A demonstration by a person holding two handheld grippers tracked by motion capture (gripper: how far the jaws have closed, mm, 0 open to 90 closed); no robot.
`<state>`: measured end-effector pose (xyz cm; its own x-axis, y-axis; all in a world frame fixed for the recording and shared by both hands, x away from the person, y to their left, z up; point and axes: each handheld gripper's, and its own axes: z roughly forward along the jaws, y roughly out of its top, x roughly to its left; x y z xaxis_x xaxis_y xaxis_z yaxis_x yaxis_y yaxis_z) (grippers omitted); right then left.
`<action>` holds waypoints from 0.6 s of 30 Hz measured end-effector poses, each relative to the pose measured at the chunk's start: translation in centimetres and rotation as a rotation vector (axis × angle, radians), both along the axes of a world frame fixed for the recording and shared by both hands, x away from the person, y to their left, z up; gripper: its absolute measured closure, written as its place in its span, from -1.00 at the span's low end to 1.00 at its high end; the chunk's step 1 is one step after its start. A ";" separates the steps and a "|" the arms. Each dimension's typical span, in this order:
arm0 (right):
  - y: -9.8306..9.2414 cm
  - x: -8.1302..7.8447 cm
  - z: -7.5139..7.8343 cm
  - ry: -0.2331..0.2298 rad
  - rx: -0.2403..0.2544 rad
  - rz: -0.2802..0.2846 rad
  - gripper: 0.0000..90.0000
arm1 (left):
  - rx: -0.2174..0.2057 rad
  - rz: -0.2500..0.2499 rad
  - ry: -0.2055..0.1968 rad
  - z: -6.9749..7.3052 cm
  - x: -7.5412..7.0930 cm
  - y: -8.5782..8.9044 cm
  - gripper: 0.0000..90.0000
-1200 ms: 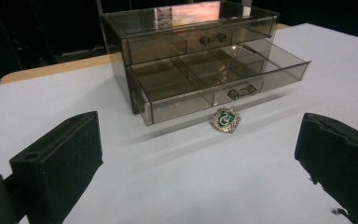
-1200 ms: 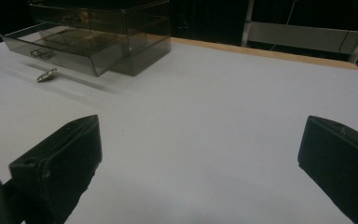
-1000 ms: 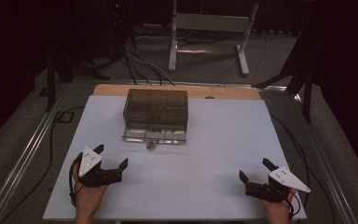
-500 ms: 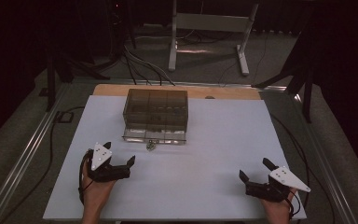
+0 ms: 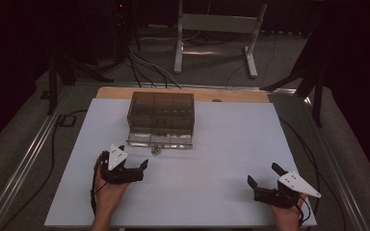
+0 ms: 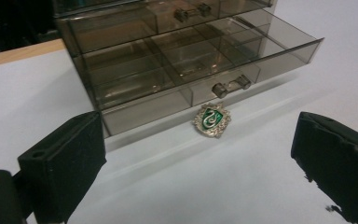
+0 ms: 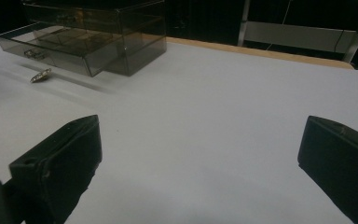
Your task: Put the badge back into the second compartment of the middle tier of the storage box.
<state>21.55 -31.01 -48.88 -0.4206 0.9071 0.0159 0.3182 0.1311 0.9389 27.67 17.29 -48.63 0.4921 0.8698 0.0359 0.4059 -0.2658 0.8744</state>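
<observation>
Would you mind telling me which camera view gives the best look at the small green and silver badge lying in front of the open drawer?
The left gripper view: the badge lies close and face-up there, its green centre clear. In the high view it is a tiny glint; in the right gripper view a distant, edge-on sliver.

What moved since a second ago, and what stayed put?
The left tool moved forward over the white table, toward the green and silver badge lying in front of the smoky plastic drawer box. Its jaws are wide open and empty. The right tool, also open, stayed near the table's front edge. The badge and the box, with its bottom drawer pulled out, did not move.
</observation>
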 end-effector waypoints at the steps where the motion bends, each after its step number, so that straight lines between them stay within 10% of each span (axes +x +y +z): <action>1: 0.0 0.0 0.0 0.000 -0.001 0.000 -1.00 | 0.004 -0.003 0.002 -0.1 0.1 -0.2 -0.91; 18: 0.0 0.0 0.0 -0.001 -0.001 -0.001 -1.00 | 0.001 -0.015 0.048 -1.1 1.5 -2.4 -0.87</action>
